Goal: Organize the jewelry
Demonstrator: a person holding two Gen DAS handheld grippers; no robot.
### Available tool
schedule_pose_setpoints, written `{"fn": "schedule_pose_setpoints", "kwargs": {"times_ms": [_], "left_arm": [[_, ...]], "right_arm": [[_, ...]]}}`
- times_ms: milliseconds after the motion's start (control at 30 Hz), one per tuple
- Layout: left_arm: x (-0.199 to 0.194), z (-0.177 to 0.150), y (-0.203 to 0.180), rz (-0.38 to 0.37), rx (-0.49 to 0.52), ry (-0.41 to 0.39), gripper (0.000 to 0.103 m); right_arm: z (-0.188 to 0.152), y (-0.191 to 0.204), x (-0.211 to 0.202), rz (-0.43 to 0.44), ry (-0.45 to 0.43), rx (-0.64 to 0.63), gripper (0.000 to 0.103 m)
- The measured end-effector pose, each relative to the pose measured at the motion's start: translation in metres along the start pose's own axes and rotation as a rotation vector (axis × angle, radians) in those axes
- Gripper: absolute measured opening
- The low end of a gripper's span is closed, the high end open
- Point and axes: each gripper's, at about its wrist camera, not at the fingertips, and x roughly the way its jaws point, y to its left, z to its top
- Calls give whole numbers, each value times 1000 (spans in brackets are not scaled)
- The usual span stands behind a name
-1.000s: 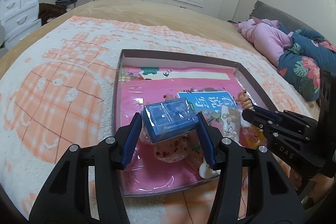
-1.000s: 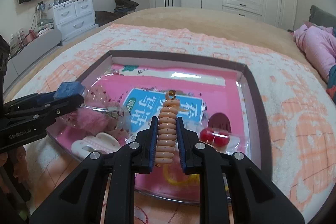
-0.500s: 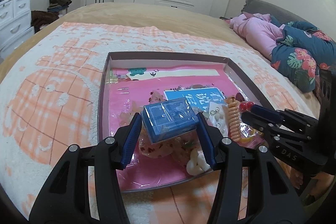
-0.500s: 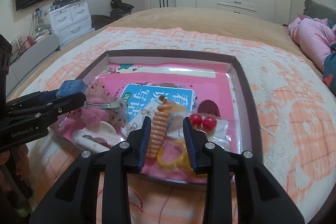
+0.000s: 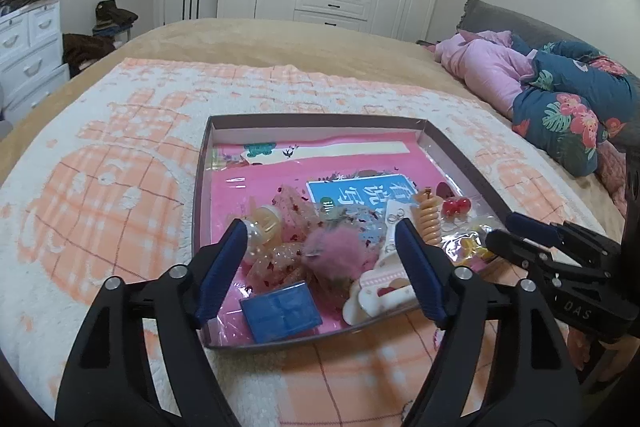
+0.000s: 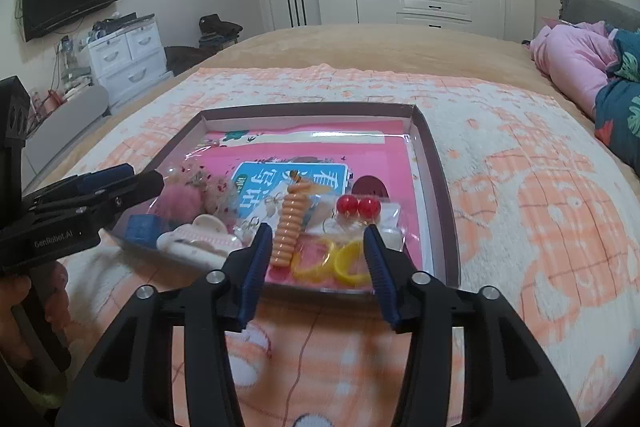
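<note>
Both claws have just been opening and pinch nothing: the left gripper (image 5: 320,267) let go of the blue box (image 5: 281,311), the right gripper (image 6: 316,259) the orange coil (image 6: 291,227). Both lie in the tray (image 6: 436,187). Next, pick another piece.

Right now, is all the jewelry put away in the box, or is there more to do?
Looks nearly done. The blue box and the orange spiral hair tie lie in the tray beside the red bead earrings and yellow rings. The left gripper and right gripper have just been opening and hold nothing. No loose pieces show on the blanket.
</note>
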Motion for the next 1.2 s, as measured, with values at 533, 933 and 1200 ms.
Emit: {"fn": "schedule_pose_setpoints", "kwargs": {"times_ms": [533,933,1200], "left_arm": [[-49,-18,-3,1,-57,-50,92],[-78,-36,-12,35,-35,-101,92],[-95,-51,-18,57,-14,-128,92]], "right_arm": [[-24,2,-59,-11,-128,14,88],[-41,-7,-92,-20,-183,59,96],[-52,-3,-103,-40,-195,43,96]]}}
